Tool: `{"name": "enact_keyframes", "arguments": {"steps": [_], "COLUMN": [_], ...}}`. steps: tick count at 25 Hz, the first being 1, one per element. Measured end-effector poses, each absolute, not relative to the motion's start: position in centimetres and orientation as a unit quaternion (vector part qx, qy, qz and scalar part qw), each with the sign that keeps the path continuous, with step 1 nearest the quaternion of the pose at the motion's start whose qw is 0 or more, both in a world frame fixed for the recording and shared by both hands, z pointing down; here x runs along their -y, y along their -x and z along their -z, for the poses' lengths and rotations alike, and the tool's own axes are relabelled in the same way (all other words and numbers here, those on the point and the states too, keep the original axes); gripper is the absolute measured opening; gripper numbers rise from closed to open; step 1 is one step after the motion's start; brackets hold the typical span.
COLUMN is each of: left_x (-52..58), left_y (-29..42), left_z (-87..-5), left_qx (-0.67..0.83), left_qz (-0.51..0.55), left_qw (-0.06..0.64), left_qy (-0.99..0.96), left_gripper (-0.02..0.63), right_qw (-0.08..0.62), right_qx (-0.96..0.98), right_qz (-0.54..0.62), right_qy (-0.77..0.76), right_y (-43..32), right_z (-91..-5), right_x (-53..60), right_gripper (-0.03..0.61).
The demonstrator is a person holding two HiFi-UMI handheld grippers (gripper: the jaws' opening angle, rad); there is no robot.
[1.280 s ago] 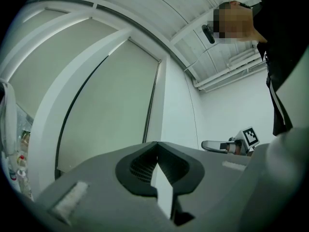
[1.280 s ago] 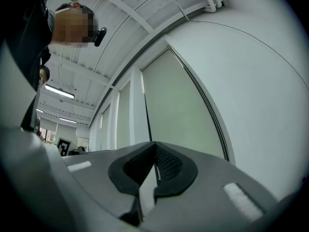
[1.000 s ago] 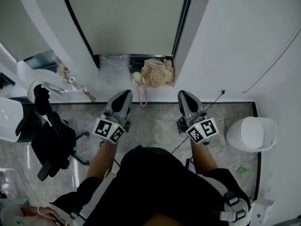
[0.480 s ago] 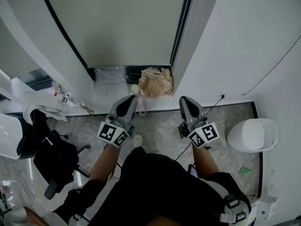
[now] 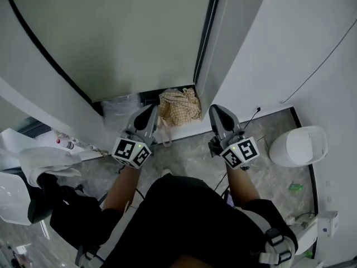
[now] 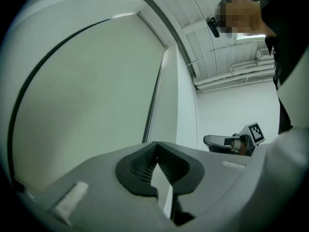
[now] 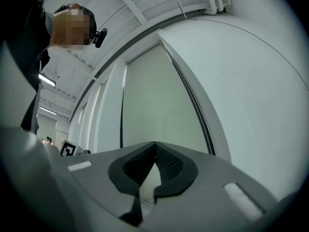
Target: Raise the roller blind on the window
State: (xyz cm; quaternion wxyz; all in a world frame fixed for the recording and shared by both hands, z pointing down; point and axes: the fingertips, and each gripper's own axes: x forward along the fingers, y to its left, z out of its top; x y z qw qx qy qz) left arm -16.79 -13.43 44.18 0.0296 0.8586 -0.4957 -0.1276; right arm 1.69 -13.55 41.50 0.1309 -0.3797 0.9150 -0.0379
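While the left tool (image 5: 149, 114) and right tool (image 5: 217, 111) sit clenched and empty, it's only the approach to the roller blind (image 5: 122, 38). Next: open up, find something to pull.

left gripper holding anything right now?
No. In the left gripper view the left gripper has its jaws shut tip to tip, nothing between them; the roller blind hangs beyond.

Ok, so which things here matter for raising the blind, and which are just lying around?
For the job:
- roller blind, lowered over the window
- left gripper, jaws shut, empty
- right gripper, jaws shut, empty

Lying about:
- checked cloth at the window's foot
- white bin by the wall
- black chair
- green scrap on the floor
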Motion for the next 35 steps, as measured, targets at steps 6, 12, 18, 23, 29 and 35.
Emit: {"name": "enact_keyframes", "arguments": {"steps": [6,12,18,23,29,35], "left_x": [17.4,22.3,27.8,31.9,37.1,41.5], "left_y": [15.8,11.7,7.8,6.1,2.8,0.0], "left_z": [-44.5,-43.3,-41.4,-39.9,-39.5,-38.5], "left_qx": [0.449,0.413,0.376,0.358,0.340,0.316], "left_qz": [0.125,0.127,0.137,0.135,0.128,0.122], "left_qw": [0.041,0.042,0.053,0.041,0.048,0.031], "left_qy": [-0.884,-0.901,-0.915,-0.923,-0.931,-0.940], "left_gripper": [0.003,0.002,0.003,0.003,0.054,0.147], "right_qw": [0.135,0.139,0.140,0.148,0.155,0.140], "right_qx": [-0.899,-0.890,-0.893,-0.889,-0.878,-0.881], "right_qz": [0.043,0.037,0.021,0.011,0.012,0.007], "right_qy": [0.414,0.433,0.427,0.433,0.452,0.451], "right_y": [-2.5,-5.0,-6.3,-7.0,-9.0,-9.3], "right_z": [-41.7,-41.2,-40.1,-39.8,-40.4,-41.1], "right_x": [16.0,19.4,22.5,23.9,24.5,24.5], "right_gripper": [0.005,0.005,0.005,0.005,0.005,0.005]}}
